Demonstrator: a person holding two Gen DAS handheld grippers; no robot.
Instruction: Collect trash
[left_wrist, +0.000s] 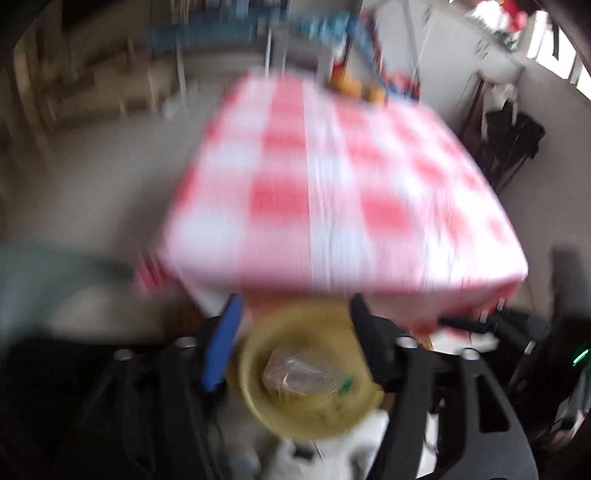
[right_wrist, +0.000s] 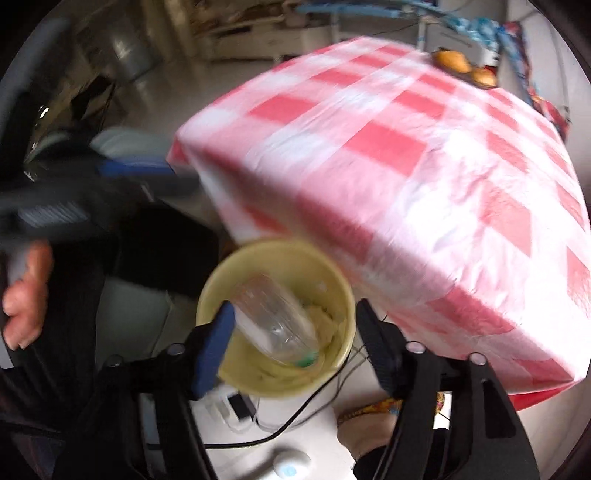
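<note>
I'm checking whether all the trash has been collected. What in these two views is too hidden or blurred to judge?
- Tabletop, left wrist view: motion blur could hide small scraps.
- Orange items at the far edge, right wrist view: too small and blurred to identify.
- Yellow bin bottom: hidden beneath the clear bottle and crumpled contents.
- Floor beside the bin: blocked by the tongs.

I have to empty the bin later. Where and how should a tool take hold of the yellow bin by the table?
Probably the yellow bin's upper rim, from straight above: it stands upright and open-topped beside the checked table, so one finger can go inside and one outside. Choose the rim away from the clear bottle lying inside.
</note>
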